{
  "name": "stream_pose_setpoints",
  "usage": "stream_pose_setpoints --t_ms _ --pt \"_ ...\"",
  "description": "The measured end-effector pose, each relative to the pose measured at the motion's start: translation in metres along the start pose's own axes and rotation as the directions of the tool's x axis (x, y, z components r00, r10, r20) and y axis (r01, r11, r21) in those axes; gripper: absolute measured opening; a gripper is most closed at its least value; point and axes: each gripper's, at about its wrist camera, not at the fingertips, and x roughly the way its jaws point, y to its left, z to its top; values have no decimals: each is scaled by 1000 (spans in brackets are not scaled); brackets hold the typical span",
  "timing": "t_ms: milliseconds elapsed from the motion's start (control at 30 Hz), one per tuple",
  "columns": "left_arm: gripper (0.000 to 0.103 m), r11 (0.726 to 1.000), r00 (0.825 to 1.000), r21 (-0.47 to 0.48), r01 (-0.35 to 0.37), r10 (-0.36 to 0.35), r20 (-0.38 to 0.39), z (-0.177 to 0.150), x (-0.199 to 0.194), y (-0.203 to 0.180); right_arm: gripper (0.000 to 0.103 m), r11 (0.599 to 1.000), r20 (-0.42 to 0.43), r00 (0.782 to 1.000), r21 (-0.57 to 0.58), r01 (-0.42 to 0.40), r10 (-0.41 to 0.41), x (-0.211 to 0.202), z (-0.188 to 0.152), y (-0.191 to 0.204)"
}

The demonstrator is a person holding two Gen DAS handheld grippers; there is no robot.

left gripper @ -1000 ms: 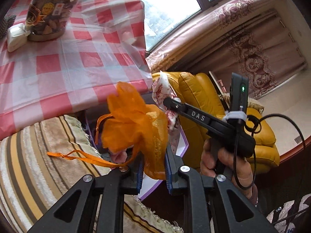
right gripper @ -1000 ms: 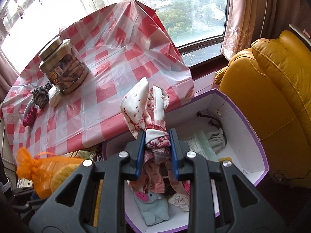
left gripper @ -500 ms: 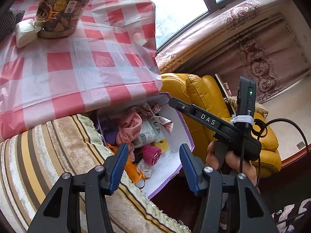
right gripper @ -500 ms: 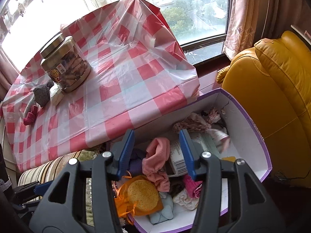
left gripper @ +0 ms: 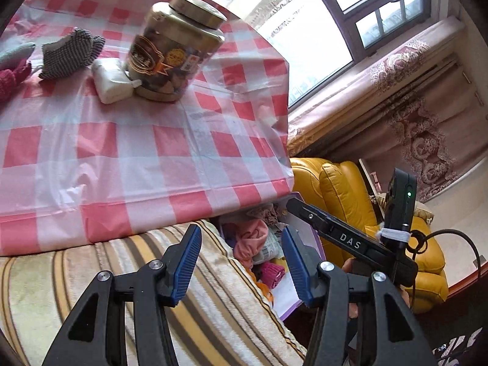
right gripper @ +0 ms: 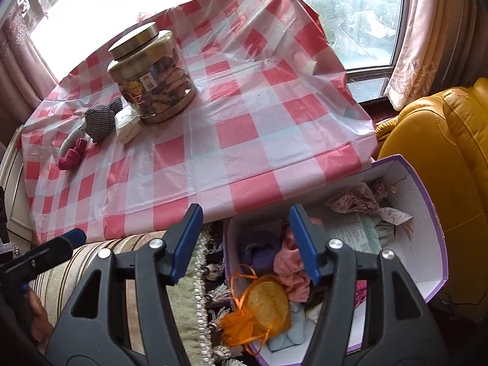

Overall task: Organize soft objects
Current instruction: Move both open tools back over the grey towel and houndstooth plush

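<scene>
A white box with a purple rim (right gripper: pixel 439 235) stands below the table edge and holds soft things: an orange mesh pouch (right gripper: pixel 259 311), pink cloth (right gripper: pixel 289 265) and a floral cloth (right gripper: pixel 357 201). The box also shows in the left wrist view (left gripper: pixel 308 235). On the checked table lie a dark checked soft toy (right gripper: pixel 100 119) (left gripper: pixel 70 53), a dark red knitted piece (right gripper: pixel 71 154) and a white packet (right gripper: pixel 129 123) (left gripper: pixel 111 80). My left gripper (left gripper: pixel 241 262) is open and empty over the striped cushion. My right gripper (right gripper: pixel 245 241) is open and empty above the box's left end.
A jar with a gold lid (right gripper: pixel 151 73) (left gripper: pixel 175 48) stands on the red and white checked tablecloth (right gripper: pixel 244 128). A striped cushion (left gripper: pixel 91 274) lies below the table. A yellow leather armchair (right gripper: pixel 442 140) stands to the right of the box.
Both grippers opened and dropped the orange pouch and the floral cloth into the box. Both have since tilted up toward the table.
</scene>
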Motion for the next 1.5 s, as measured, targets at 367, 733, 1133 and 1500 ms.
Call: stream_pose_setpoints --t_ms 367,733,1133,1500 --pt "55 990 985 -114 -79 96 145 22 -61 69 66 989 -3 998 -139 -57 57 10 14 74" --pt "55 969 947 -214 -121 177 268 45 -117 125 69 964 4 993 -241 -114 118 20 36 145" --pt "56 943 900 -281 -179 273 341 81 -144 169 76 929 24 983 -332 -164 183 45 69 230" --pt "70 889 850 -341 -305 416 324 131 -146 222 85 886 63 985 -449 -113 158 106 104 306"
